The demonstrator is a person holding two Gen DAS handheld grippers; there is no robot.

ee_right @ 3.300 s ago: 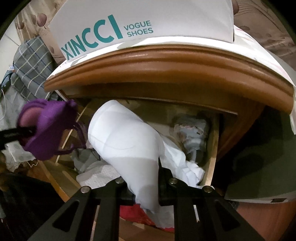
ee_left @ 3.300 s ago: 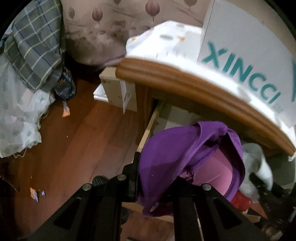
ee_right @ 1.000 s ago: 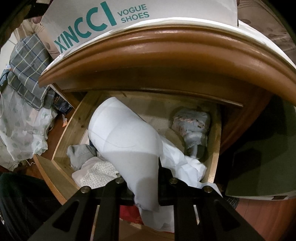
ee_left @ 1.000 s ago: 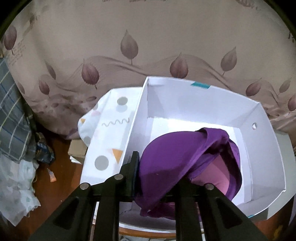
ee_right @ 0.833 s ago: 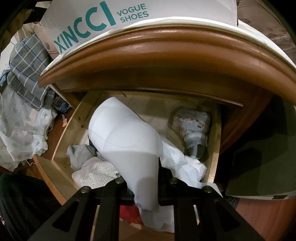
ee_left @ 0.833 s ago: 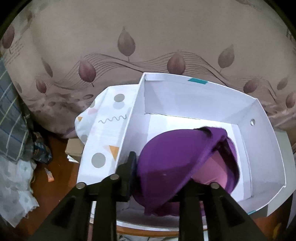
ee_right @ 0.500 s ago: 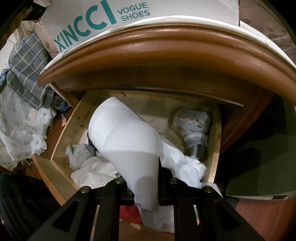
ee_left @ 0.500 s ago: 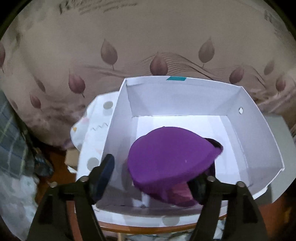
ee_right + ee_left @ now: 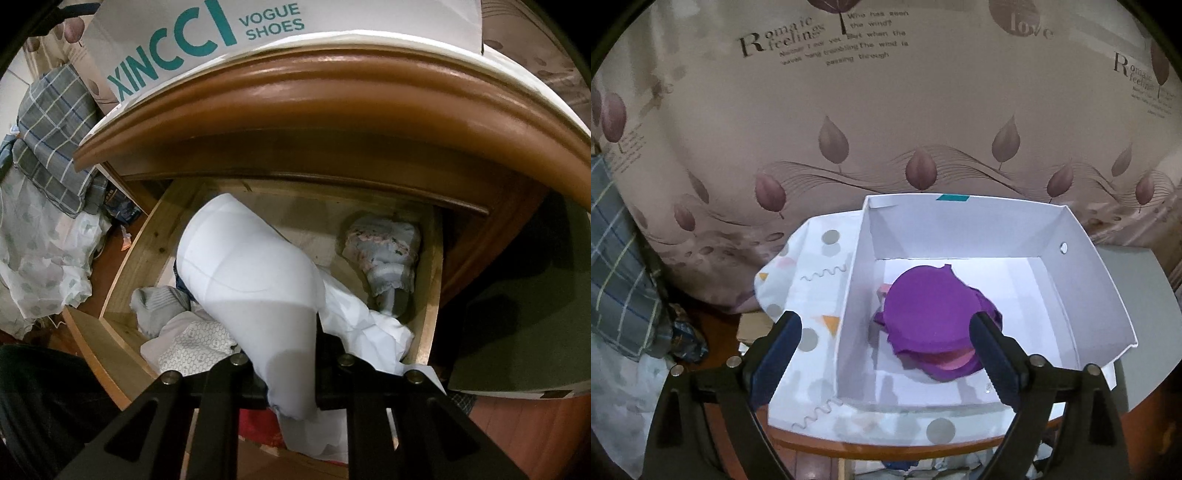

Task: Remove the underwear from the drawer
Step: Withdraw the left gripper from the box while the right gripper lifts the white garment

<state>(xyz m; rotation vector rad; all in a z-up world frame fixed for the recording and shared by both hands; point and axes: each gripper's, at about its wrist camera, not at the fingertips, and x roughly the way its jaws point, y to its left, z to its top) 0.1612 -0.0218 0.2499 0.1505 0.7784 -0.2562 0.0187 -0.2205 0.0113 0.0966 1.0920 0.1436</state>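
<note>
In the left wrist view a purple bra (image 9: 932, 317) with a pink lining lies on the floor of a white shoe box (image 9: 1104, 280). My left gripper (image 9: 886, 345) hangs above and in front of it, jaws still opening wide, nothing between the pads. In the right wrist view my right gripper (image 9: 291, 373) is shut on a white bra (image 9: 251, 280), holding it over the open wooden drawer (image 9: 144, 251). More underwear lies in the drawer: a grey piece (image 9: 157, 306), a white patterned piece (image 9: 192, 345) and a floral piece (image 9: 386, 251).
The shoe box stands on a white dotted cloth (image 9: 809, 280) atop the brown-edged cabinet (image 9: 332, 103). A leaf-print curtain (image 9: 886, 110) hangs behind. Plaid fabric (image 9: 55, 122) and pale bedding (image 9: 33, 251) lie left of the drawer on the wooden floor.
My left gripper opened and let go of the purple bra, which now rests in the shoe box; the gripper drew up and back. The right gripper kept still with the white bra.
</note>
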